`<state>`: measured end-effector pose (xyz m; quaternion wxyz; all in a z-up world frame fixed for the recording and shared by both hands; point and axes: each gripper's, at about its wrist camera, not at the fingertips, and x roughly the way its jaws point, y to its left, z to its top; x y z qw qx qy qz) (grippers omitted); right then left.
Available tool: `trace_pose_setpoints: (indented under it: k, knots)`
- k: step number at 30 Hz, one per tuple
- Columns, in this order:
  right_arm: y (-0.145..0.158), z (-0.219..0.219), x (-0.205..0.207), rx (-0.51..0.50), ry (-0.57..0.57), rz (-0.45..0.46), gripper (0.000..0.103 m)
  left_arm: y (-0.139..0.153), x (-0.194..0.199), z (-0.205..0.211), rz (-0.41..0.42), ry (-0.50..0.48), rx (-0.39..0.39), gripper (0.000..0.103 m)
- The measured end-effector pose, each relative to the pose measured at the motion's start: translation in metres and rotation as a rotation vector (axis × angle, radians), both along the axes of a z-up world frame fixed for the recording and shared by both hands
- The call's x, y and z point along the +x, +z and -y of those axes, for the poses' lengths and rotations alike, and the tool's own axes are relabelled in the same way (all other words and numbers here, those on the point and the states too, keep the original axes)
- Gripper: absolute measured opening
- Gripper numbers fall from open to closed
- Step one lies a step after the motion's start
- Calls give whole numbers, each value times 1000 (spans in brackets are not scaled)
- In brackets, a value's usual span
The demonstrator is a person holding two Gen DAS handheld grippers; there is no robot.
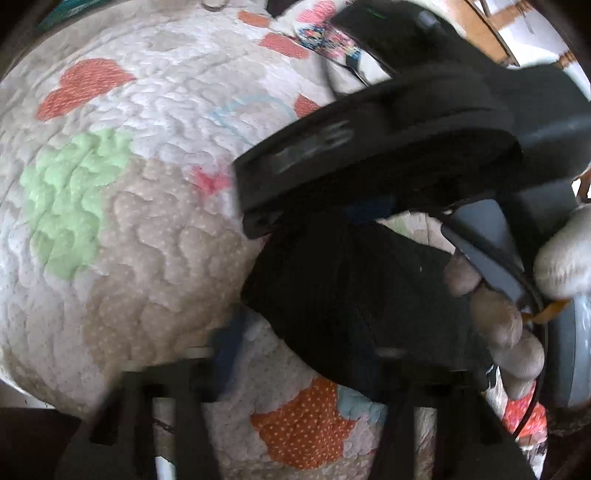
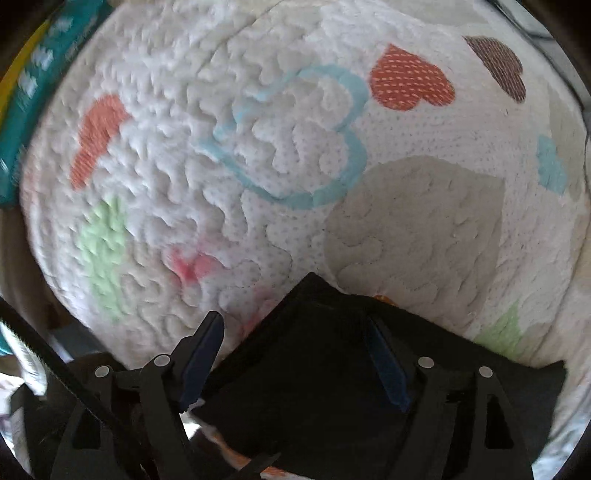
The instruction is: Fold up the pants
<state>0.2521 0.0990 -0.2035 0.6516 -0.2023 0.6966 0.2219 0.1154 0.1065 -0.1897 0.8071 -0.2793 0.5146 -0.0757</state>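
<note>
Both jaws look spread: the right gripper (image 2: 295, 354) straddles the folded black pants (image 2: 332, 387), gripping nothing. Press the stack flat, edges square, before letting go. Beyond lies the quilt (image 2: 295, 147). Only the left gripper's (image 1: 291, 369) blurred view shows the person's hand (image 1: 498, 325), perhaps open too.

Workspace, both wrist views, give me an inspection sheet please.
Surface: quilted bedspread with heart patches.
Job's things: black pants, folded into a compact bundle on the quilt.
Clutter: teal patterned item at the quilt's edge.
Grippers: right gripper jaws open, straddling the pants; left gripper blurred, state unclear.
Cables: thin black cable beside the right gripper.
Surroundings: wooden furniture beyond the bed.
</note>
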Motion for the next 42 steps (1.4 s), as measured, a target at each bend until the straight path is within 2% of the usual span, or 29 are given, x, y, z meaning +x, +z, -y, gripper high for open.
trace_pose_setpoints:
  k: [3,5,6,8,16,21,26,30,34,35,36,38,39,40,42]
  knots:
    - [5,-5,-12,-47,58,85,62,-1,2,5,-1,-1,-13,17]
    - [13,1,-15,-41,52,117,33,5,1,7,33,-8,-36,16]
    - [18,7,-16,-32,45,136,27,9,1,10,51,-17,-50,16]
    - [29,21,-20,18,20,154,24,17,-1,18,84,-40,-54,16]
    - [81,104,-41,196,-116,243,22,57,-5,80,220,-194,-81,16]
    - [103,182,-43,278,-256,275,22,58,-3,129,220,-276,-77,16]
    - [84,246,-48,309,-370,253,22,53,-11,167,221,-358,-63,18]
    - [67,286,-50,321,-442,265,22,56,-10,163,229,-391,-98,18]
    - [51,333,-53,331,-539,288,34,59,-13,140,230,-373,-71,23]
    - [49,341,-55,338,-560,293,44,59,-5,139,227,-360,-65,24]
    - [49,355,-59,360,-595,306,49,60,-5,137,224,-348,-60,24]
    - [55,377,-68,395,-655,365,50,60,-1,135,209,-330,-47,25]
    - [60,386,-73,431,-673,401,51,57,5,138,199,-326,-39,25]
    - [66,395,-79,512,-686,428,52,56,9,142,190,-328,-32,25]
    - [71,400,-86,637,-689,419,52,51,13,150,175,-346,-20,25]
